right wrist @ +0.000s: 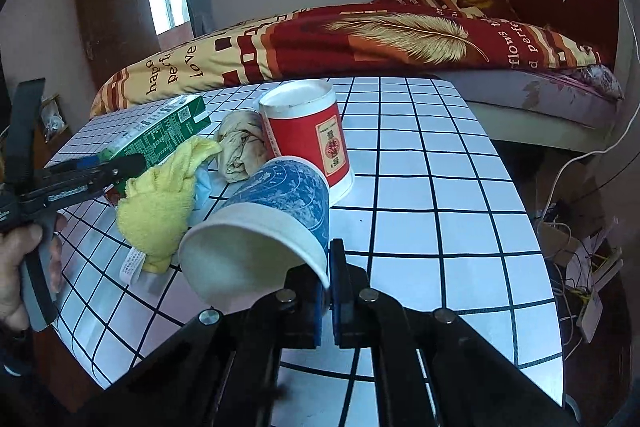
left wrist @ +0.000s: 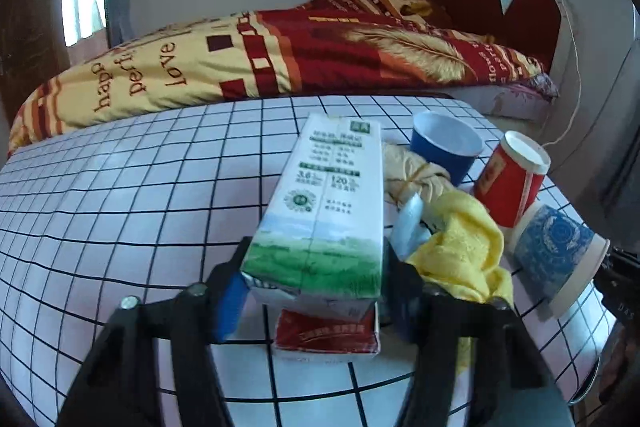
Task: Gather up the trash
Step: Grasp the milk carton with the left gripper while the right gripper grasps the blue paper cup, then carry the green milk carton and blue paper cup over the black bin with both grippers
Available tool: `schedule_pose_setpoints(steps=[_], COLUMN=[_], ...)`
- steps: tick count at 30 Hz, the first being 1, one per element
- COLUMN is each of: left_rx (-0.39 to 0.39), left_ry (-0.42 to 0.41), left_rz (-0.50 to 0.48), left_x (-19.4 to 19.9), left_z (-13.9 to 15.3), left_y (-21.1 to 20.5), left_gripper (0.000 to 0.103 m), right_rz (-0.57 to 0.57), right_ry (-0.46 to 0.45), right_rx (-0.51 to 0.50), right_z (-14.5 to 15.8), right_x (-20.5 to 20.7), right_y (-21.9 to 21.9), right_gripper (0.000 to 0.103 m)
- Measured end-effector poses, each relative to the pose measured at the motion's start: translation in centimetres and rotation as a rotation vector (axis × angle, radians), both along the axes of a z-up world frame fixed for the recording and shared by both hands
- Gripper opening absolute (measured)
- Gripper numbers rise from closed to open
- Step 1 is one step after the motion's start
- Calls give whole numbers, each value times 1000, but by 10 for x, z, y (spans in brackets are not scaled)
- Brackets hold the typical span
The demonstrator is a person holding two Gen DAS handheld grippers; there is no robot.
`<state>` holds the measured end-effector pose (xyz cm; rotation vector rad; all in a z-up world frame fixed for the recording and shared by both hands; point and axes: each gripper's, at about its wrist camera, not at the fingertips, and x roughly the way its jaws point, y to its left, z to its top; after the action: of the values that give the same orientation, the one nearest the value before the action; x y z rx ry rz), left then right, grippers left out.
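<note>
A green and white milk carton (left wrist: 320, 211) lies lengthwise between my left gripper's (left wrist: 314, 291) pads, which press on both of its sides; its near end sits over a small red carton (left wrist: 328, 335). The right wrist view shows that carton (right wrist: 160, 131) and the left gripper (right wrist: 134, 163) from the side. My right gripper (right wrist: 329, 293) is shut on the rim of a tilted blue patterned paper cup (right wrist: 280, 203), which appears at the right of the left wrist view as well (left wrist: 556, 251). A red paper cup (right wrist: 308, 135) stands behind it.
On the grid-patterned table (right wrist: 440, 187) also lie a yellow cloth (right wrist: 160, 203), a crumpled beige wad (right wrist: 240, 147) and a plain blue cup (left wrist: 444, 143). A bed (left wrist: 280, 55) runs behind the table. Cables (right wrist: 580, 247) clutter the floor at right. A hand (right wrist: 20, 267) holds the left gripper.
</note>
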<state>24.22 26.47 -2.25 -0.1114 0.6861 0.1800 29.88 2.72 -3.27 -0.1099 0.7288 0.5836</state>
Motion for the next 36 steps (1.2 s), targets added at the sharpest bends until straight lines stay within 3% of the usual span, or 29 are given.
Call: schedule_pose_setpoints(steps=[8,19,36], left_rx=[16,1,-22], left_ry=[-77,-106,-118], left_rz=[-1,-33,-172], left_x=[-38,-83,-101], left_z=[21,36,42], left_y=[-20,-62,-150], left_gripper=[56,55,55], right_rz=[-21,-40,-133], right_ry=[-12,-50,-130], right_rx=[10,22,15], right_z=[5,26,60], right_x=[-6,-30,-79], right_y=[-12,-43,-148], right_gripper=[3,3,3])
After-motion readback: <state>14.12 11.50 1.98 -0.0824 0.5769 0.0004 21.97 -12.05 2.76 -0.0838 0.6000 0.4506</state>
